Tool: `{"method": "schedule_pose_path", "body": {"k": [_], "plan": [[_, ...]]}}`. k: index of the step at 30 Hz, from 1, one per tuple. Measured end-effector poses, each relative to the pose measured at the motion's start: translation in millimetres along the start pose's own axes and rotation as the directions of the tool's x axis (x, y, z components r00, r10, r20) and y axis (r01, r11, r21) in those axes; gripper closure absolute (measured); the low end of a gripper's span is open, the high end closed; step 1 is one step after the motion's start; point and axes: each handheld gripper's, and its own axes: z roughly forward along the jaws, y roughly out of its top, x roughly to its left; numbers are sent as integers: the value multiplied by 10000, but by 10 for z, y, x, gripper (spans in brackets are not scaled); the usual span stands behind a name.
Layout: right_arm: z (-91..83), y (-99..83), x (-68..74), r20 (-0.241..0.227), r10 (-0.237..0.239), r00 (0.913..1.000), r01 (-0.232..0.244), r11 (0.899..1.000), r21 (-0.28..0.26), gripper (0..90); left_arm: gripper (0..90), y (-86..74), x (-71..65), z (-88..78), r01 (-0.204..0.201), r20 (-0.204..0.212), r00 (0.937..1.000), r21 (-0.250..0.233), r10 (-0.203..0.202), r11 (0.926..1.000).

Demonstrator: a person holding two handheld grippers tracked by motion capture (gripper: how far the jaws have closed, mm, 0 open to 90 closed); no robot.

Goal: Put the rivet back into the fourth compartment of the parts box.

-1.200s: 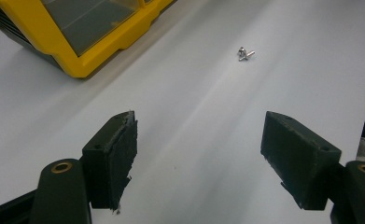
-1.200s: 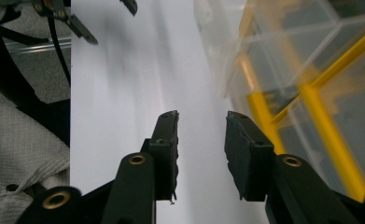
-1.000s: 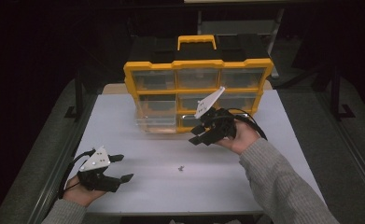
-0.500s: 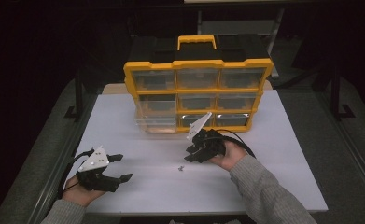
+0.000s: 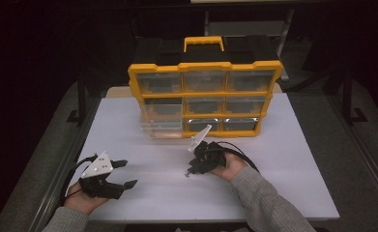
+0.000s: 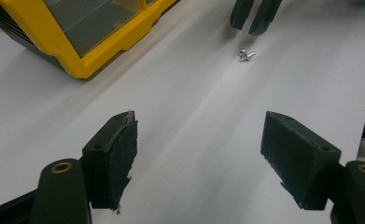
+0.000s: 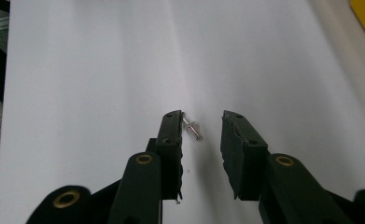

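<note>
Right hand-held gripper (image 5: 190, 170) brought down from in front of organizer (image 5: 204, 99) to tabletop (image 5: 283, 159) since earlier frame; jaws seen closing in, not yet pressing anything. Left hand-held gripper (image 5: 121, 175) kept in place near left edge, jaws wide open, nothing held.

Screw (image 7: 191, 127): tiny, silvery, shiny, short shank plus flat head, laid flat on white tabletop. Located between right jaws, just beside left one, clear gap to other. In left gripper view, seen as small metal bit (image 6: 245, 54) just below those jaw tips; one screw or two, can't be told.

Count: two hand-held grippers, one yellow organizer, nine clear drawers.
</note>
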Motion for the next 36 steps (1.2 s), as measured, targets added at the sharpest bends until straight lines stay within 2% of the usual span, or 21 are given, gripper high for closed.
{"method": "schedule_pose_path", "body": {"k": [1,3,9,21,26,27,29,36], "plan": [[18,2,-4,-30,-64,10000,64,10000,7,682,265,0,6,-3,-65,1,10000,55,65,10000],[54,5,-4,-92,-88,9999,88,10000,6,690,265,-1,-4,5,82,12,10000,-82,-82,9999],[134,15,12,-203,-81,9998,82,9999,69,711,264,2,11,-1,-90,0,10000,54,90,9999],[234,17,-19,-161,-70,9998,72,9998,179,756,264,-1,8,-16,23,-15,10000,-13,-23,10000],[242,30,-17,-17,-155,9999,156,9997,198,784,264,1,9,-19,-4,-32,10000,-47,4,10000],[245,31,-13,40,-210,9998,209,9996,194,789,264,1,1,-13,107,-28,9999,-156,-108,9998],[242,32,-12,135,-252,9996,248,9994,233,805,264,4,8,-17,-5,-16,10000,-66,4,10000],[244,30,-39,-58,-140,9999,142,9997,211,809,263,6,3,-6,57,31,10000,-119,-57,9999]]}}
